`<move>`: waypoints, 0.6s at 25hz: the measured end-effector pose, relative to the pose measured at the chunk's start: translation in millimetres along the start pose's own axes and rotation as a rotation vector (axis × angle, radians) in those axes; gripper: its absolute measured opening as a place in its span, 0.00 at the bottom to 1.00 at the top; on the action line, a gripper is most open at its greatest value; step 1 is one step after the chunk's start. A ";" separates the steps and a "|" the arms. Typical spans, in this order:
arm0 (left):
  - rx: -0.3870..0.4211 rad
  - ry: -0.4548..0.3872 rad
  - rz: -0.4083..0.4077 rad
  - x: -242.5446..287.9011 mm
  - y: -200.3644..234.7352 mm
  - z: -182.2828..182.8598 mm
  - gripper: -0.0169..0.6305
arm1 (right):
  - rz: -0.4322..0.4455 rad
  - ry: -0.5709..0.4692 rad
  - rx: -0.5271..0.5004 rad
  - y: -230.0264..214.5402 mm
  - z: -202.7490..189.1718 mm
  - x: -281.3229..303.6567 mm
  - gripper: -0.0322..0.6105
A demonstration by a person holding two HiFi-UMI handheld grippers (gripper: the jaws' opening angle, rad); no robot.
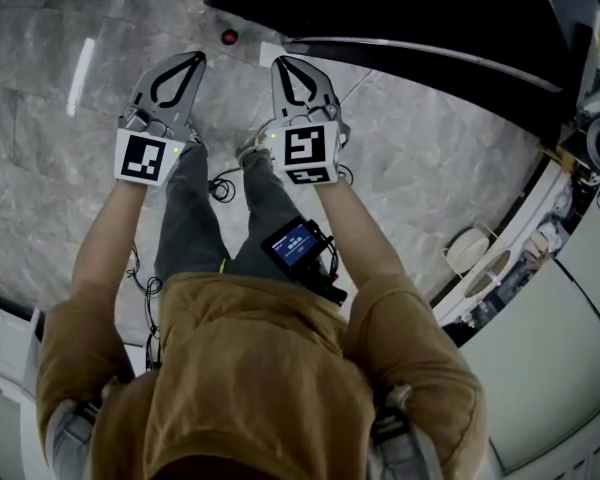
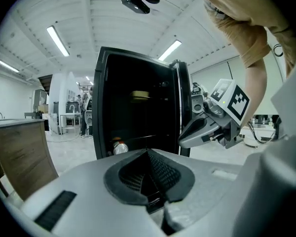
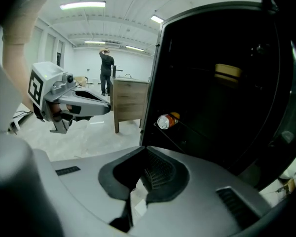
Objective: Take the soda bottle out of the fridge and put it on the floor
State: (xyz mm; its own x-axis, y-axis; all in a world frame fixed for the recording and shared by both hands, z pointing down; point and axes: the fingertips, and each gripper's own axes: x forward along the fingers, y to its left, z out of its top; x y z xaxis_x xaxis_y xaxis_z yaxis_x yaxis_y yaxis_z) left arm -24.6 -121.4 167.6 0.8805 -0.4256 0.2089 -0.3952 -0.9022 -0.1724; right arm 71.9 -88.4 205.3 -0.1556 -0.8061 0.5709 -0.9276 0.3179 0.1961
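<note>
An open black fridge (image 3: 222, 98) stands straight ahead of both grippers, its dark inside facing them. Grey marbled floor (image 1: 40, 168) lies beneath them. A person (image 1: 260, 368) in a tan top holds the left gripper (image 1: 192, 63) and the right gripper (image 1: 283, 65) side by side, near each other but apart, both pointing at the fridge. Each has its jaws pressed together with nothing between them. The soda bottle (image 3: 166, 121) lies on its side on a low shelf inside the fridge, ahead of the jaws and untouched.

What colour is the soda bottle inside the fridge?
Orange, with a pale silvery end facing out; the soda bottle shows best in the right gripper view.
</note>
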 end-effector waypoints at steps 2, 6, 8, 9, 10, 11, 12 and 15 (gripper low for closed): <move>0.021 0.005 -0.002 -7.9 -3.4 11.5 0.02 | -0.012 -0.017 0.013 -2.4 10.6 -12.3 0.05; 0.017 0.006 0.008 -22.0 -9.2 47.7 0.02 | -0.029 -0.055 0.027 -11.1 37.2 -45.8 0.05; 0.014 0.004 0.014 -27.7 -12.1 66.3 0.02 | -0.037 -0.074 0.024 -14.9 52.4 -63.0 0.05; 0.017 -0.002 0.014 -31.1 -14.9 76.5 0.02 | -0.044 -0.083 0.027 -16.4 59.4 -72.4 0.05; 0.025 -0.009 0.013 -35.3 -18.5 87.1 0.02 | -0.052 -0.091 0.033 -17.3 65.9 -82.5 0.05; 0.031 -0.018 0.012 -39.9 -22.0 97.5 0.02 | -0.059 -0.102 0.039 -17.6 72.5 -92.8 0.05; 0.035 -0.027 0.014 -44.1 -24.8 107.3 0.02 | -0.065 -0.117 0.044 -17.7 79.8 -102.9 0.05; 0.057 -0.049 0.025 -46.8 -28.3 140.2 0.02 | -0.076 -0.174 0.046 -26.2 107.1 -132.7 0.05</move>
State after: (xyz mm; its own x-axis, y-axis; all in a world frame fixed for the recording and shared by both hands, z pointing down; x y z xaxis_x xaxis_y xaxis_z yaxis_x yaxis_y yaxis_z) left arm -17.9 -66.2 27.8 0.8829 -0.4426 0.1569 -0.4028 -0.8855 -0.2315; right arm 80.5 -43.2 39.0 -0.1375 -0.9022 0.4088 -0.9529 0.2332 0.1941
